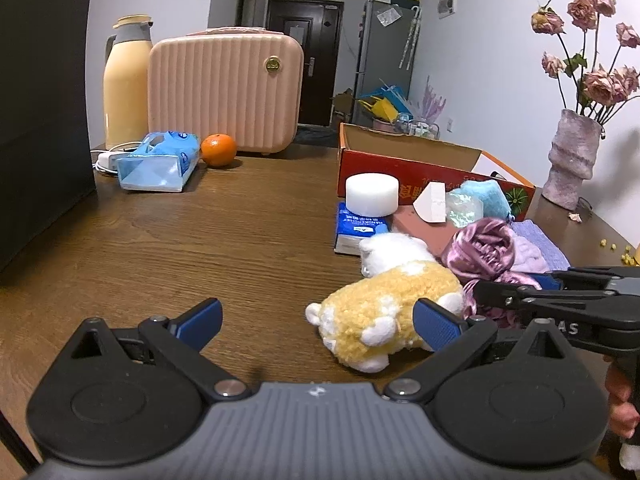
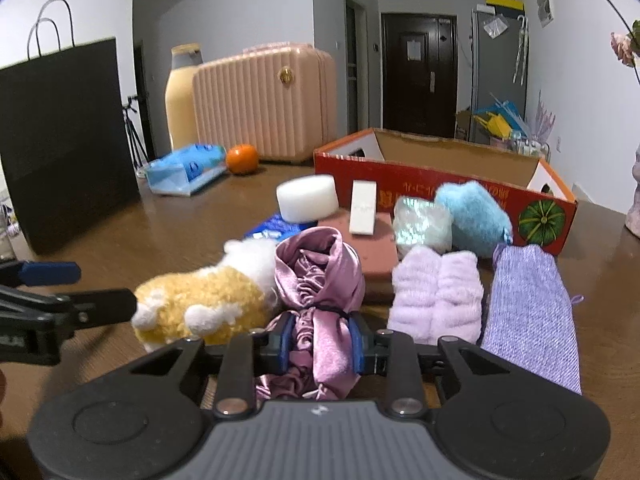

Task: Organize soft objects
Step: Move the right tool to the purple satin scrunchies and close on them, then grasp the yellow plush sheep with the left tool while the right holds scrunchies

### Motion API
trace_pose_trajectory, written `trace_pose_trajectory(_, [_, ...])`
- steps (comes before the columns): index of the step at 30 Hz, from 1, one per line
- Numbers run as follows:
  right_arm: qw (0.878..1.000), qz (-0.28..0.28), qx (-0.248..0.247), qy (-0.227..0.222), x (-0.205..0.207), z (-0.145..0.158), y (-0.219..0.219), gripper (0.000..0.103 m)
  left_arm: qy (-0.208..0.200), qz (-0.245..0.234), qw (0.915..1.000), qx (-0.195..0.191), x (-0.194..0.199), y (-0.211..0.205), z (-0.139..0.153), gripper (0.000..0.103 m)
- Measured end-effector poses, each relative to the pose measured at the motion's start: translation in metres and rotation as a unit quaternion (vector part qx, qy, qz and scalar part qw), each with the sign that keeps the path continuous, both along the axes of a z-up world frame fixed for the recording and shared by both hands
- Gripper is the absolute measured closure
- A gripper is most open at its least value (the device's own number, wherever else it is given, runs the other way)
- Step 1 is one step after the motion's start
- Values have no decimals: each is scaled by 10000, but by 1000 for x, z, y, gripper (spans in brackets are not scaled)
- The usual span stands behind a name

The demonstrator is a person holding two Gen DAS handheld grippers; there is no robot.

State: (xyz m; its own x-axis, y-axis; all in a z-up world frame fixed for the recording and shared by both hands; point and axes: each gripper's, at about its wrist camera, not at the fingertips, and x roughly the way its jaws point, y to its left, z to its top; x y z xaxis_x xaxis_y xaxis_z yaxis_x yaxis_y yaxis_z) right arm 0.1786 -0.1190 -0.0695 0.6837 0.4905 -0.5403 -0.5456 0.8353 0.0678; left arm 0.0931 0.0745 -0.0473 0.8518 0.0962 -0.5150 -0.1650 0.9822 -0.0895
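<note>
My right gripper (image 2: 320, 344) is shut on a pink satin cloth (image 2: 316, 280), its blue pads squeezing the bunched fabric low on the wooden table (image 2: 180, 232). Just left of it lies a yellow and white plush toy (image 2: 204, 296). In the left wrist view the plush toy (image 1: 384, 304) lies on its side in front of my left gripper (image 1: 316, 320), which stands open; its right pad is against the plush. Behind are a lilac fluffy cloth (image 2: 436, 292), a purple knit cloth (image 2: 532, 312), a blue plush (image 2: 472, 216) and a white foam round (image 2: 308, 196).
An open red cardboard box (image 2: 440, 184) stands behind the pile. A pink case (image 1: 224, 92), a yellow flask (image 1: 126, 88), an orange (image 1: 218, 150) and a blue tissue pack (image 1: 160, 162) sit at the back. A black paper bag (image 1: 40, 112) stands left, a flower vase (image 1: 574, 160) right.
</note>
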Motion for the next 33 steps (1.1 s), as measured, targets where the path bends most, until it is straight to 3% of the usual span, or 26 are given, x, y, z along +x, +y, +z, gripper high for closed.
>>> trace_pose_trajectory(8, [9979,-22,429,-492,-16,20,-19,76,35,-43,10000,-14,5,-15,6,0])
trace_pose_trajectory(19, [9946,-329,686,-702,-19,31,-54,76,167,-27,9997,-147,20,-36,12,0])
trace_pose_trajectory(33, [9910,-775,765,-777,-14,29,-96,75,308,207,9991,218,53,-71,15,0])
